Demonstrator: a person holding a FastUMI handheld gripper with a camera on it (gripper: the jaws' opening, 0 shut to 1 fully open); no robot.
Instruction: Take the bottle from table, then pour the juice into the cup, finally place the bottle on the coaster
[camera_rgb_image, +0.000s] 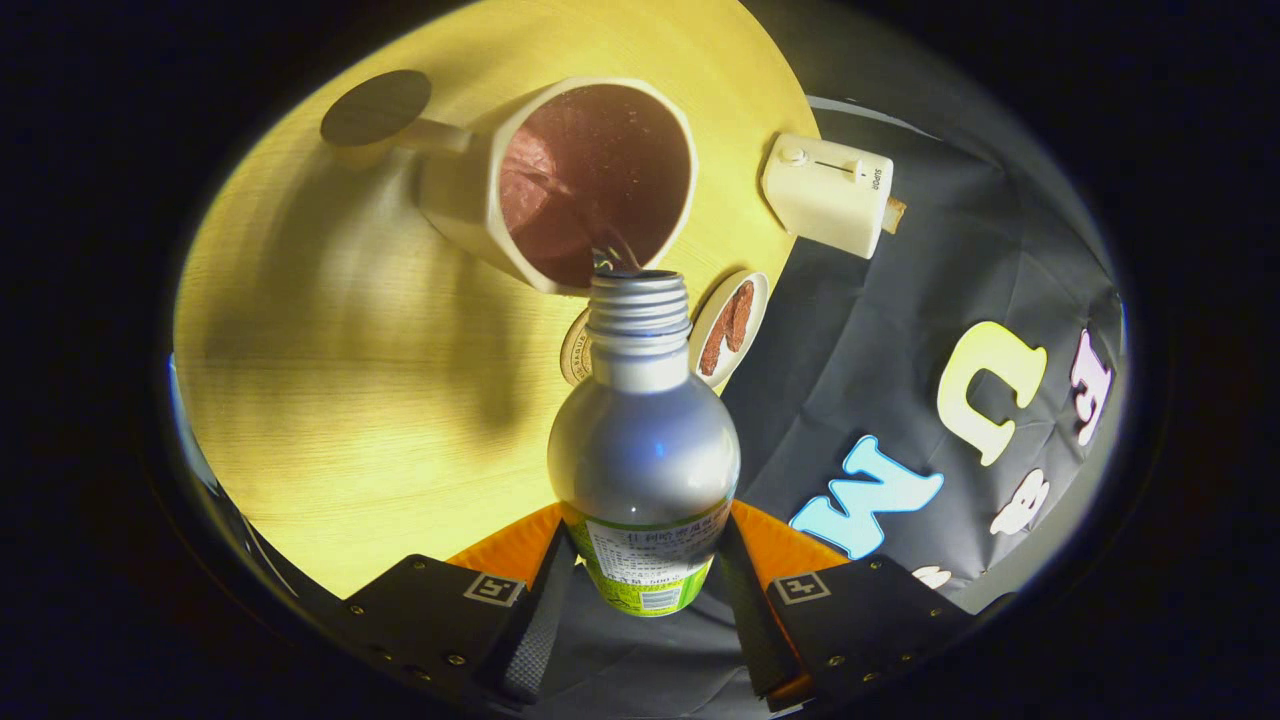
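My gripper (645, 580) is shut on a silver metal bottle (645, 450) with a green label, both fingers pressing its lower body. The bottle is tipped forward, uncapped, its threaded mouth (638, 290) at the rim of a white faceted cup (560, 180). A thin stream of dark juice runs from the mouth into the cup, which holds dark red-brown liquid. A round coaster (728, 328) with a brown print lies on the wooden table (350, 370) just beyond the bottle's neck. Another round disc (575, 350) peeks out beside the neck on the other side.
A dark round disc (376, 106) lies on the table past the cup's handle. A cream box with a slider (828, 193) sits at the table's edge beside the cup. The booth's black cloth wall (900, 330) rises past that edge.
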